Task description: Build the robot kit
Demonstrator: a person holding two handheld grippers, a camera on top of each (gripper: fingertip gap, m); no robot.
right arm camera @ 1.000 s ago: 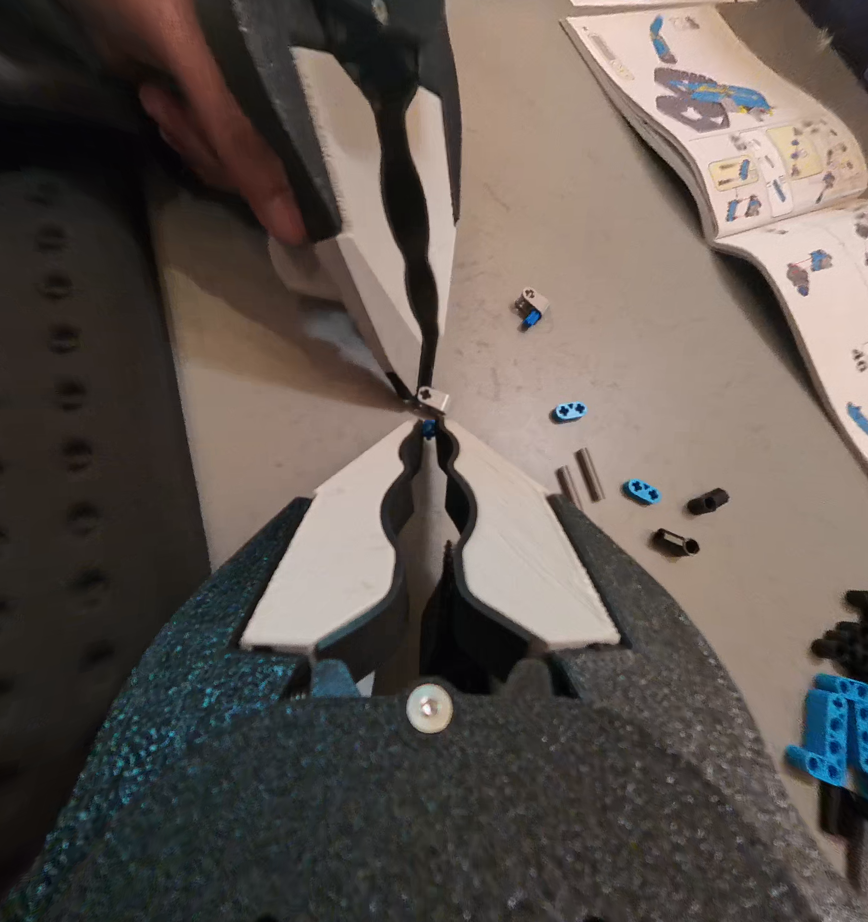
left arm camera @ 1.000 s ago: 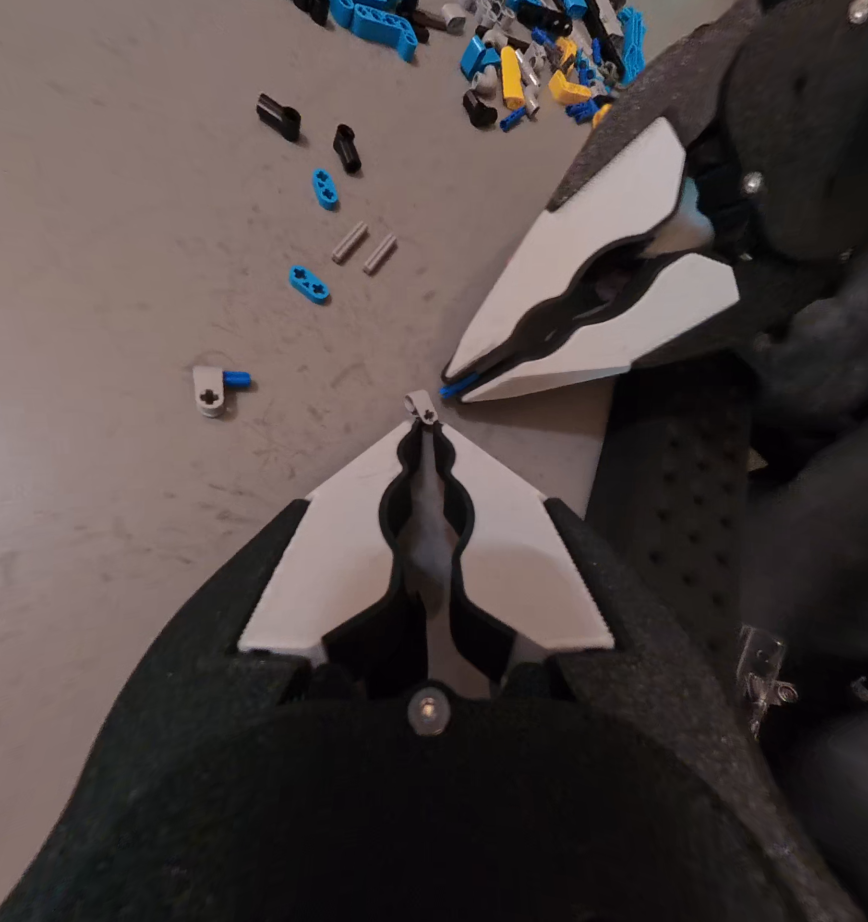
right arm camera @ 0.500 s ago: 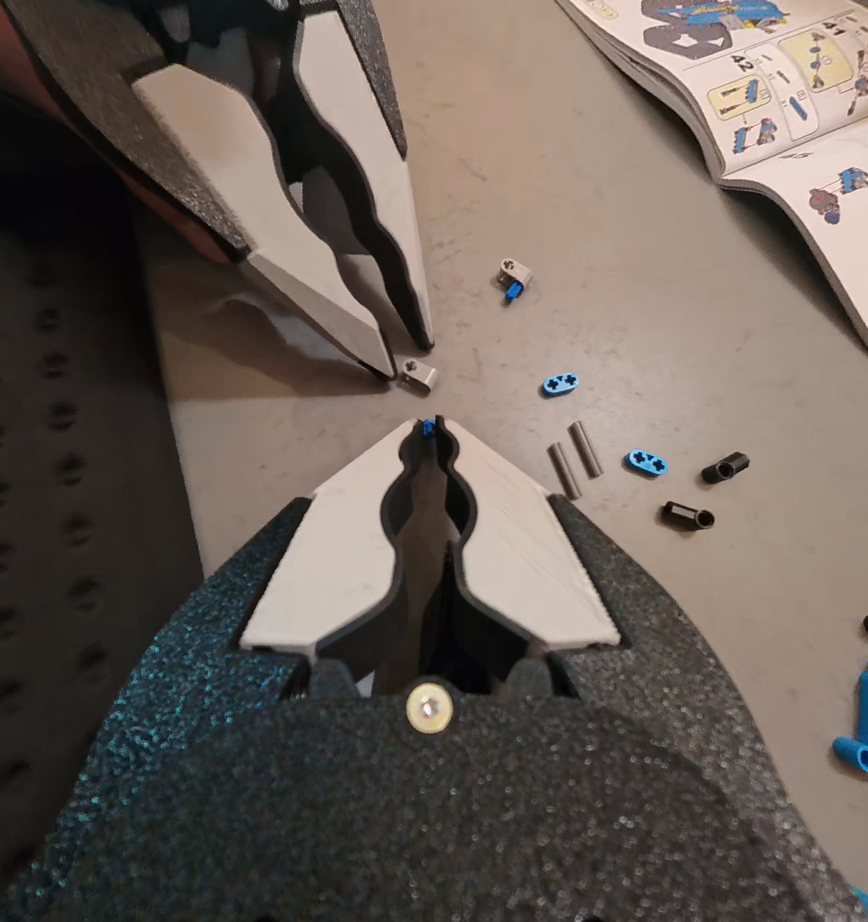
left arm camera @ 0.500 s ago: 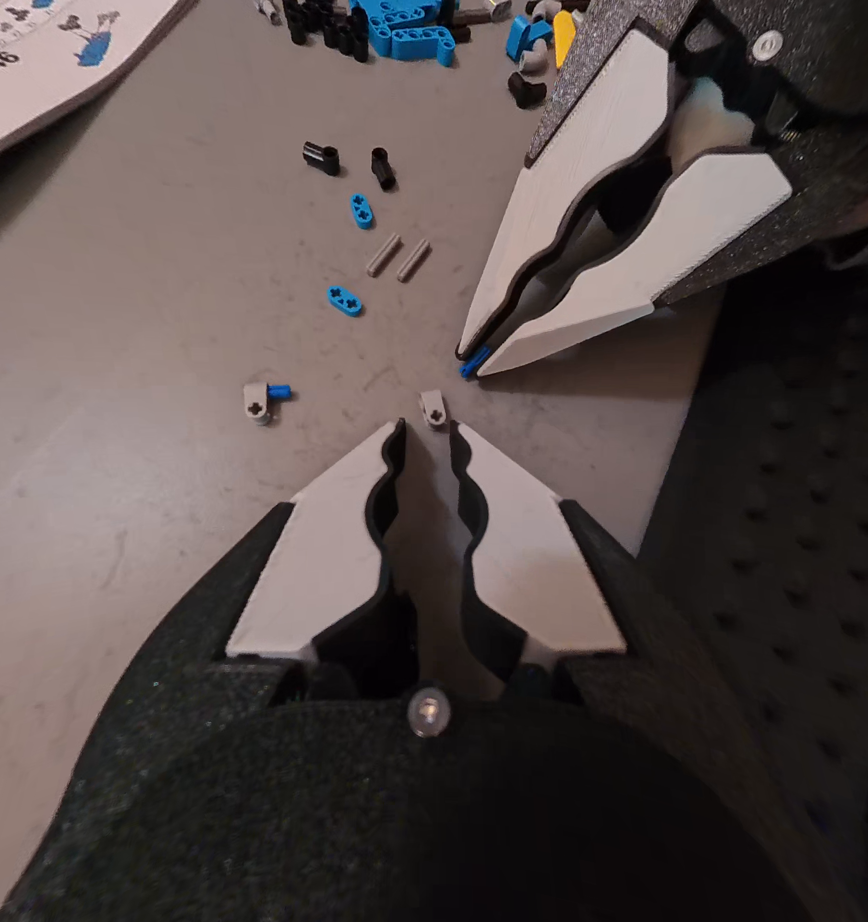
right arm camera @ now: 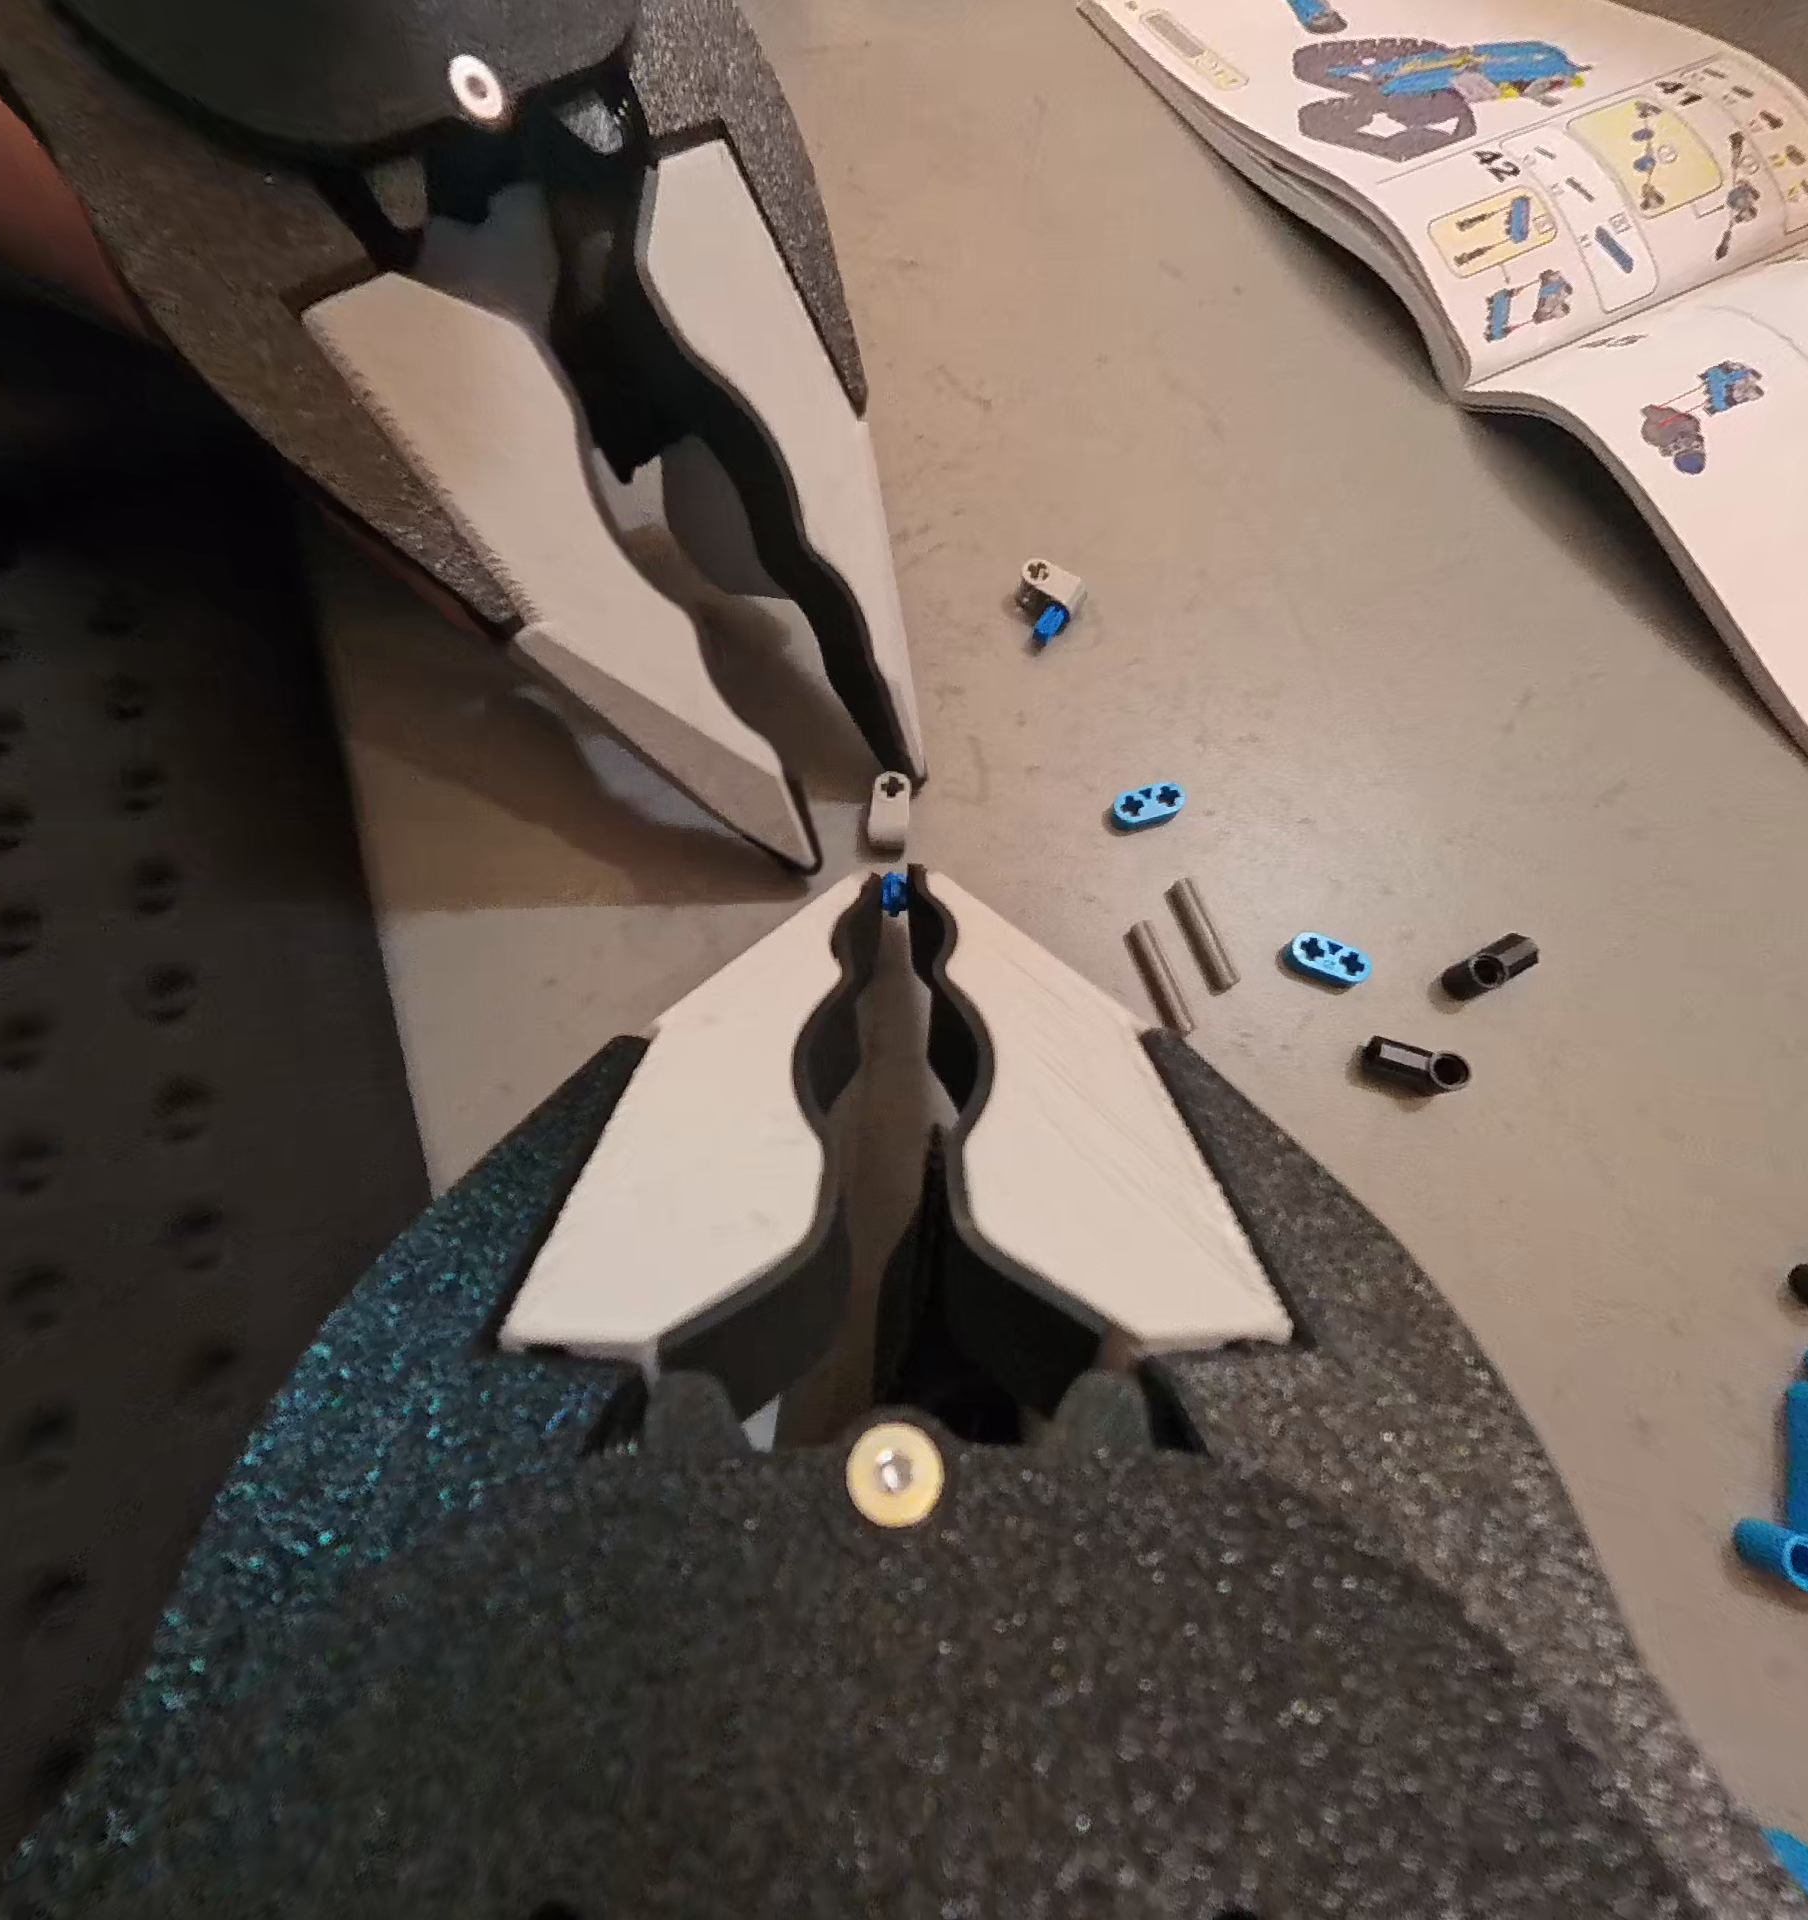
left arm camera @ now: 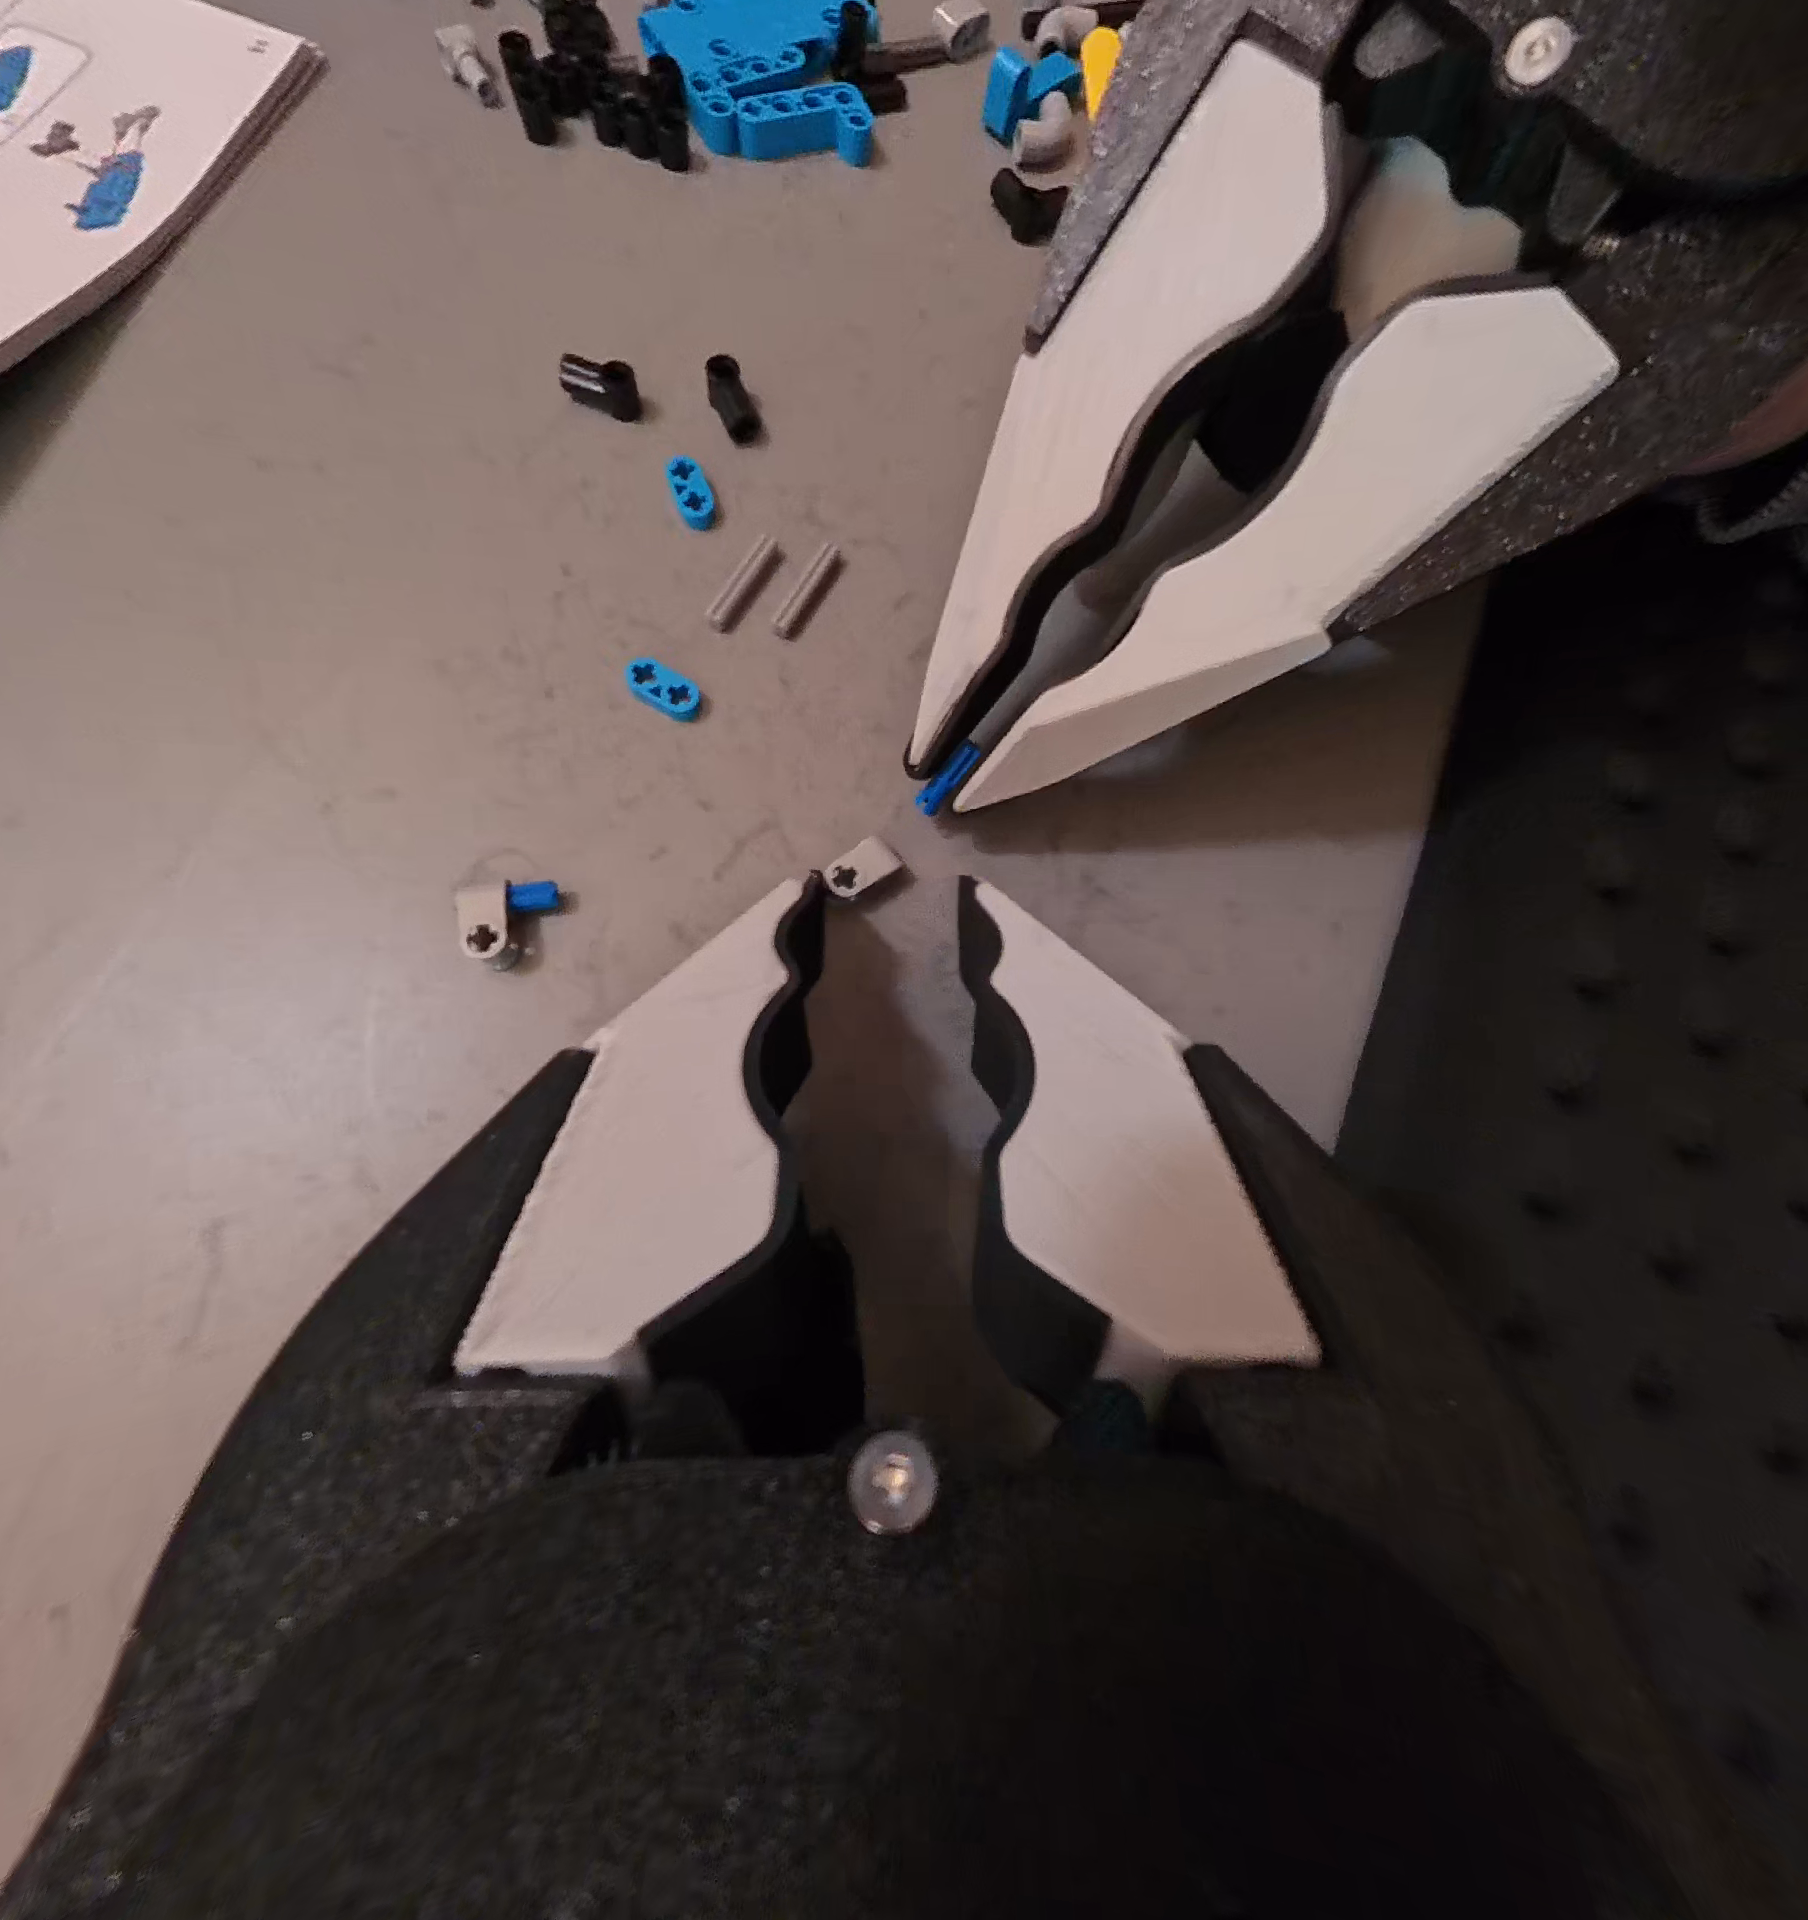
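Left wrist view. The left gripper (left arm camera: 887, 883) stands released, its jaws parted over the grey table (left arm camera: 256, 727); a small grey connector (left arm camera: 862, 869) lies on the table touching the tip of the left finger, where a second ago it was pinched between closed tips. Just beyond it to the right, the right gripper (left arm camera: 950, 777) is clenched on a blue pin (left arm camera: 946, 779) that juts from its tips. To the left lies a grey connector with a blue pin fitted (left arm camera: 500, 914); farther off lie two blue two-hole links (left arm camera: 663, 688), two grey axles (left arm camera: 775, 597) side by side and two black connectors (left arm camera: 661, 390). A pile of loose blue and black parts (left arm camera: 734, 94) sits at the far edge, an instruction booklet (left arm camera: 69, 177) at far left. The table's right edge runs close by both grippers, with a dark perforated surface (left arm camera: 1658, 1039) beyond it; bare table opens to the near left.

Right wrist view. The right gripper (right arm camera: 892, 888) grips the blue pin (right arm camera: 892, 891) at its very tips. The small grey connector (right arm camera: 887, 810) lies just beyond the pin, apart from it, between the parted fingers of the left gripper (right arm camera: 864, 816). The table's edge and the perforated surface (right arm camera: 100, 935) lie to the left; the links, axles, black connectors and open booklet (right arm camera: 1606, 260) lie to the right, with open table between.
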